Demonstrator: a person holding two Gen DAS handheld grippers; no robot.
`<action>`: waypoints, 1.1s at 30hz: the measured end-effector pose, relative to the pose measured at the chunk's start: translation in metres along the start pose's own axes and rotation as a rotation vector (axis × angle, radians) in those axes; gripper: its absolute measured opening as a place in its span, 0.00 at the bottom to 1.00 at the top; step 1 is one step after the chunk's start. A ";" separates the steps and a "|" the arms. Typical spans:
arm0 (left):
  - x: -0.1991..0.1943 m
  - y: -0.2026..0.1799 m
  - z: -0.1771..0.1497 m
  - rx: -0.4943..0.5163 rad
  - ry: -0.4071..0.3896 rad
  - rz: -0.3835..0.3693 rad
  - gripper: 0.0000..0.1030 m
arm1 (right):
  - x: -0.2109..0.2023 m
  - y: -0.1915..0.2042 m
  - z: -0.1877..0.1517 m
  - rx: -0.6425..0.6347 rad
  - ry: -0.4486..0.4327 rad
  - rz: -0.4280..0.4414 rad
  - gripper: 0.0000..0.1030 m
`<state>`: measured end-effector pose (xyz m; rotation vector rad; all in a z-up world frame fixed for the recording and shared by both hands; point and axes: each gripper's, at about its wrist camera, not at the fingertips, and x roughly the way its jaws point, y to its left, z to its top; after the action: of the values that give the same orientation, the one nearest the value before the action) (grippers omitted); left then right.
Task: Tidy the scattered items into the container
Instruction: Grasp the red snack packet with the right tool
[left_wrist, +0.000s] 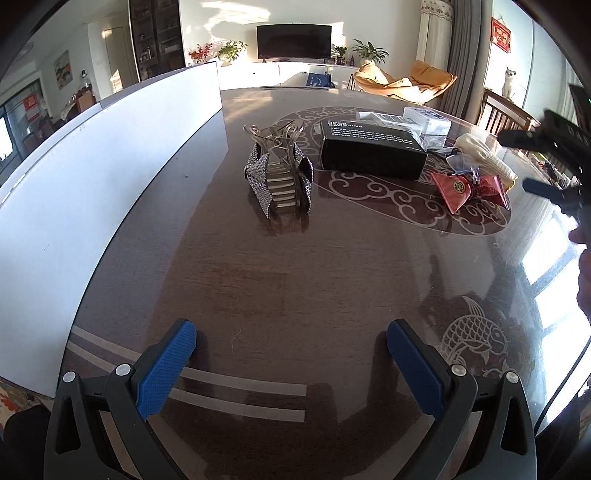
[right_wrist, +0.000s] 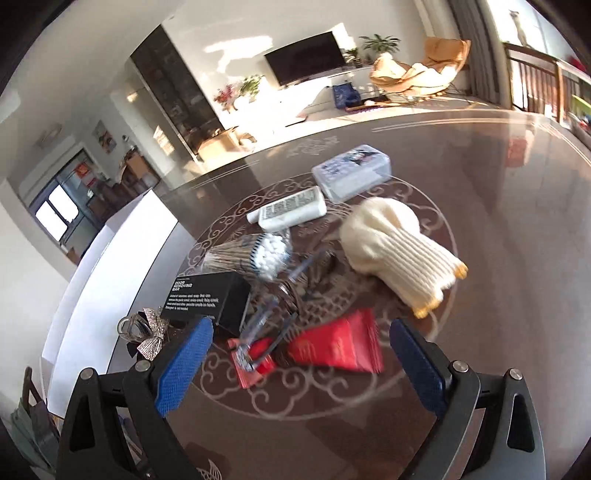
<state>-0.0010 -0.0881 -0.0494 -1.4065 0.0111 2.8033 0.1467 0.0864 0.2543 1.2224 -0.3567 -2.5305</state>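
both grippers are wide open and hold nothing. the right gripper (right_wrist: 301, 363) hangs over the pile in the middle of the bench (right_wrist: 498, 258), tilted down, and the red packet (right_wrist: 338, 347) lies directly between and just ahead of its fingers, with its long axis across the gap, so i judge this arm is the nearer one for it. a pair of glasses (right_wrist: 273, 310) lies partly over a smaller red packet (right_wrist: 255, 360) beside it, and the view here is blurred. the left gripper (left_wrist: 291, 363) is low near the bench edge close to the person, and the hair clip (left_wrist: 280, 177) stands straight ahead of it but well apart. the container, a white box (left_wrist: 110, 177), stands along the left edge of the bench, closer to the left gripper, so the red packet must travel leftward past the black box (left_wrist: 373, 151)
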 end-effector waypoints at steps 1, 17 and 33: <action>0.000 0.000 0.000 0.000 -0.001 0.000 1.00 | 0.015 0.006 0.010 -0.022 0.037 -0.018 0.94; 0.000 -0.001 0.002 0.002 0.009 -0.002 1.00 | 0.025 0.076 -0.028 -0.280 0.257 0.349 0.93; 0.000 -0.001 0.002 0.001 0.009 -0.001 1.00 | 0.052 0.081 -0.018 -0.134 0.373 0.431 0.93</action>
<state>-0.0028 -0.0873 -0.0487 -1.4188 0.0123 2.7957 0.1443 -0.0093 0.2348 1.3602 -0.3136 -1.8901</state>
